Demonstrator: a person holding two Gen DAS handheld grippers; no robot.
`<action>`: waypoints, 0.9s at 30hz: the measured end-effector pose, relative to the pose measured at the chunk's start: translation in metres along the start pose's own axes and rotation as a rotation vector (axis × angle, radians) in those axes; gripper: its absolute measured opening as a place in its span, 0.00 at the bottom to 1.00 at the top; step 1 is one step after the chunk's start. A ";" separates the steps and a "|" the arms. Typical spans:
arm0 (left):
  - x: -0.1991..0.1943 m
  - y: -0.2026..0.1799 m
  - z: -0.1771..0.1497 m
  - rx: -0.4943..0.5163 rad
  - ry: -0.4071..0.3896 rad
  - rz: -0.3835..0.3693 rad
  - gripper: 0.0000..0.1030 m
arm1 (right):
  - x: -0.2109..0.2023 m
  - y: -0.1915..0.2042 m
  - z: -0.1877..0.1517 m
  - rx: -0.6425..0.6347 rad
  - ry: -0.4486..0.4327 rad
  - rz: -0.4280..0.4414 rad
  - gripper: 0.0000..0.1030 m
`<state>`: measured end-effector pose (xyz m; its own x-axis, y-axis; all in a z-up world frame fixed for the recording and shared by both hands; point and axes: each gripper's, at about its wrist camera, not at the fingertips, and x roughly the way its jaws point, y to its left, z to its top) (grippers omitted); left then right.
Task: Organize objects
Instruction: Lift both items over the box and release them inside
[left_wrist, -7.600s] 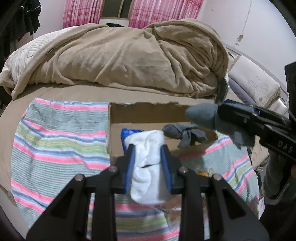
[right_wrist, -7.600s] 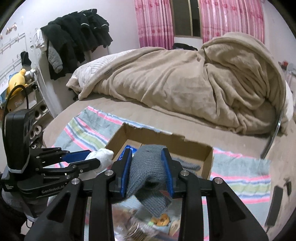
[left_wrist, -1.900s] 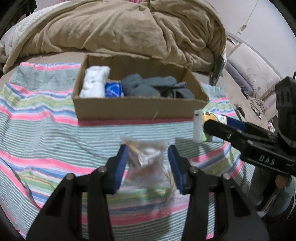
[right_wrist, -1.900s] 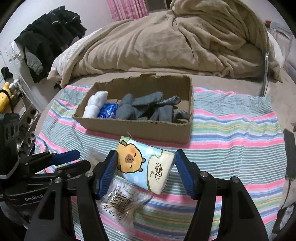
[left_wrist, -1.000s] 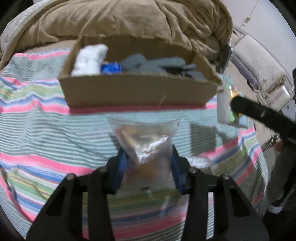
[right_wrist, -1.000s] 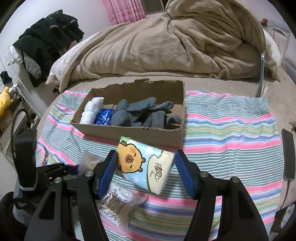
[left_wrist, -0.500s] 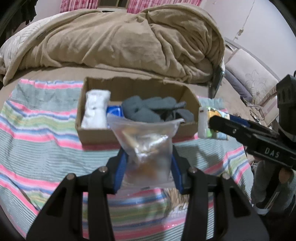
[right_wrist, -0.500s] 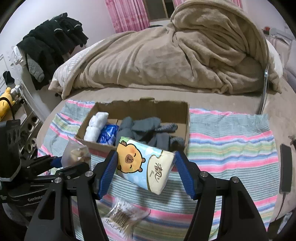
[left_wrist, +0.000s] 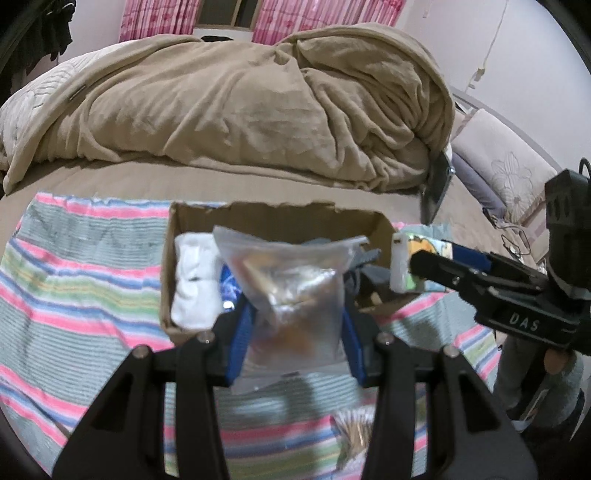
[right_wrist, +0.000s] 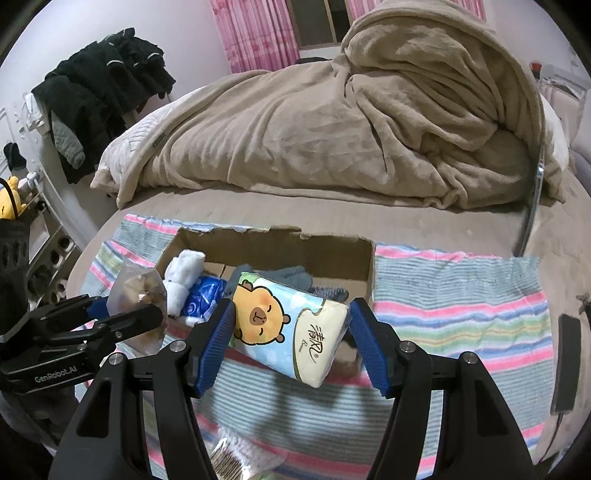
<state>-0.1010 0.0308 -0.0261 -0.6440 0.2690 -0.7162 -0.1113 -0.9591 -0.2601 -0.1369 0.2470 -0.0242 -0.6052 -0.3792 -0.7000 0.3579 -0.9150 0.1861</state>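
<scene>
Hovering over the near edge of the box (right_wrist: 266, 254), both claws are loaded. The left gripper (left_wrist: 295, 332) is pinched on a clear bag (left_wrist: 291, 295) of small bits; the right gripper (right_wrist: 291, 339) is spread fairly wide around a tissue pack (right_wrist: 295, 325) with a cartoon bear on it, clamped across its ends.

Both loads look light and soft. The bag is slick film, limp above the pads, so I'd judge it likely to slide or swing; low on its body, where it is held now, seems the sound place. The tissue pack will squash (no harm in that) and its plastic wrap may slip, so a grip across the ends suits it.

The box sits on a striped cloth (right_wrist: 458, 295) on the bed, and white socks (right_wrist: 184, 266) lie at its left end, a blue packet (right_wrist: 203, 299) next, grey socks (right_wrist: 291, 277) to the right.

The right view shows the box contents and another clear packet (right_wrist: 236, 458) lying on the cloth near us; the left view hides much of the box behind its bag, yet shows the tissue pack end-on at the right.
</scene>
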 end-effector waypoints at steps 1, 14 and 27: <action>0.002 0.001 0.002 0.001 0.000 0.000 0.44 | 0.003 0.000 0.002 -0.006 0.001 -0.004 0.65; 0.042 0.014 0.028 0.012 0.014 0.026 0.44 | 0.038 -0.015 0.021 -0.012 0.023 -0.017 0.65; 0.086 0.023 0.042 0.003 0.065 0.014 0.44 | 0.073 -0.026 0.030 -0.028 0.050 -0.041 0.65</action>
<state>-0.1904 0.0285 -0.0666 -0.5948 0.2605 -0.7605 -0.1051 -0.9631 -0.2477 -0.2119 0.2392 -0.0599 -0.5841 -0.3335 -0.7400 0.3537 -0.9252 0.1378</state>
